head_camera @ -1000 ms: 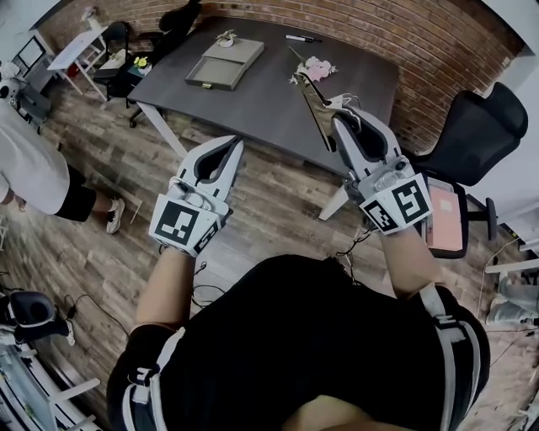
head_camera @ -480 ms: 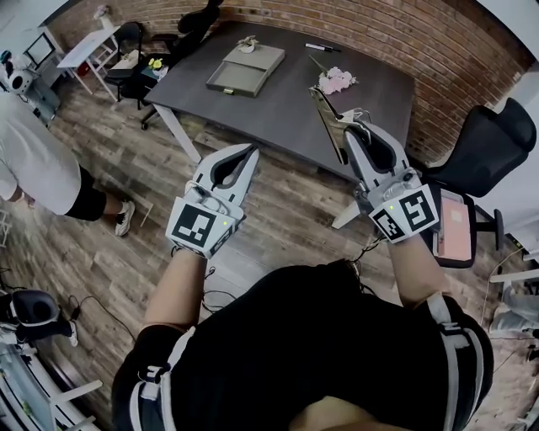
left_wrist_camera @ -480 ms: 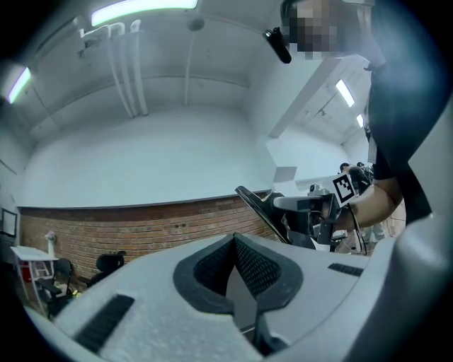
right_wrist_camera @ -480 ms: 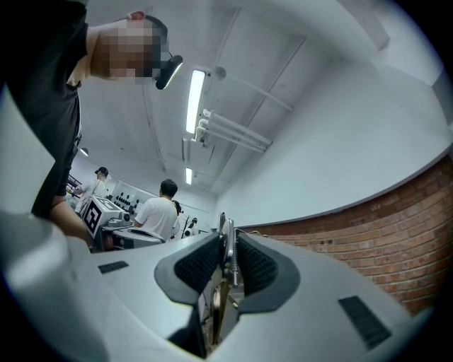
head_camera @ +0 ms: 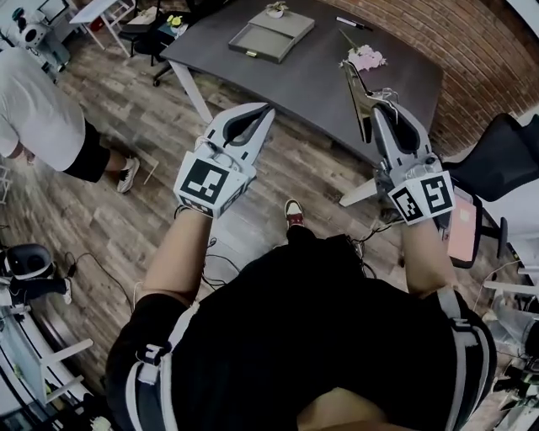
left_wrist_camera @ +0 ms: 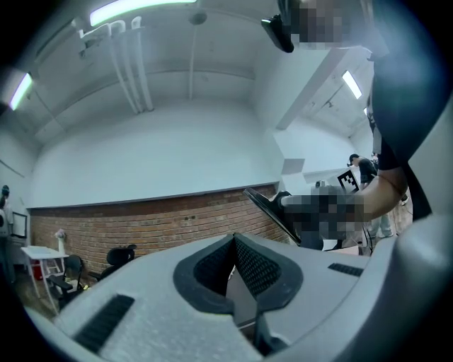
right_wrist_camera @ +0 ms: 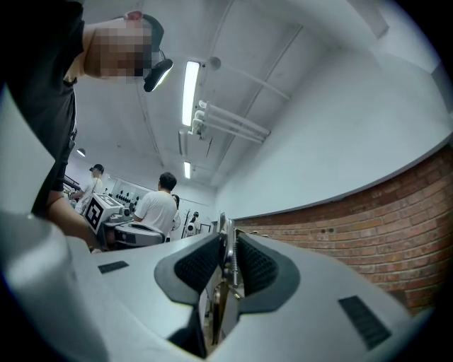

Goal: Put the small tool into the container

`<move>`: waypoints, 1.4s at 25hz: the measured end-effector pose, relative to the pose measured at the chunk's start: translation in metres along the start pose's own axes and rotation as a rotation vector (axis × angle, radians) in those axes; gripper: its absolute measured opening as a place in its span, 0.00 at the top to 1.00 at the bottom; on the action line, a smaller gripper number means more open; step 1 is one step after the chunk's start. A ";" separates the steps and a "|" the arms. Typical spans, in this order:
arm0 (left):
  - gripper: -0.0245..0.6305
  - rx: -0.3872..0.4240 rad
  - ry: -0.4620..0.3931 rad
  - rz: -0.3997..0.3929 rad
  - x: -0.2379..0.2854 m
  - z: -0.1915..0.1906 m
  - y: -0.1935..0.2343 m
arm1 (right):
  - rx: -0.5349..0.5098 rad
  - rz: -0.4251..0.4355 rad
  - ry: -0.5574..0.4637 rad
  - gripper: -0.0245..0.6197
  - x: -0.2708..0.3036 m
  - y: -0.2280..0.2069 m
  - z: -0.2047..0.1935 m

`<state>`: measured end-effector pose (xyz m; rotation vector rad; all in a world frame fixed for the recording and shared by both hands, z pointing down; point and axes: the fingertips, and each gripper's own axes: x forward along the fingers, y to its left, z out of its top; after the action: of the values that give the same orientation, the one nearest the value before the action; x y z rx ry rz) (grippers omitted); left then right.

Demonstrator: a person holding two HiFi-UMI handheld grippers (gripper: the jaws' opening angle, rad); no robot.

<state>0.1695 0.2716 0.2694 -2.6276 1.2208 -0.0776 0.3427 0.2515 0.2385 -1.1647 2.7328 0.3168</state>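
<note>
My right gripper (head_camera: 381, 103) is shut on the small tool (head_camera: 357, 94), a thin metal piece that sticks out past the jaws toward the dark table (head_camera: 316, 80). In the right gripper view the tool (right_wrist_camera: 226, 249) stands edge-on, pinched between the black pads. My left gripper (head_camera: 269, 109) is shut with nothing in it, and its pads (left_wrist_camera: 249, 263) meet. The container, a shallow grey tray (head_camera: 271, 34), lies on the far part of the table, well beyond both grippers. Both grippers hang over the wooden floor in front of the table's near edge.
On the table lie a pink flower-like thing (head_camera: 364, 57), a marker pen (head_camera: 354, 23) and a small plant (head_camera: 276, 8) behind the tray. A person in a white shirt (head_camera: 34, 109) stands at the left. A black office chair (head_camera: 505, 147) is at the right.
Both grippers have moved forward toward the table, and the table and tray sit higher and closer in the head view. The right gripper keeps its hold on the tool.
</note>
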 end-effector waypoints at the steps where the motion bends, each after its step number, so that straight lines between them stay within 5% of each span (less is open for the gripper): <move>1: 0.95 -0.003 0.007 0.004 0.002 -0.004 0.002 | 0.006 0.001 0.005 0.84 0.003 -0.003 -0.005; 35: 0.95 -0.001 0.084 0.087 0.166 -0.062 0.157 | 0.056 0.100 0.020 0.84 0.187 -0.155 -0.095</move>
<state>0.1510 0.0358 0.2823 -2.5920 1.3602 -0.1730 0.3210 -0.0067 0.2679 -1.0256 2.8029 0.2401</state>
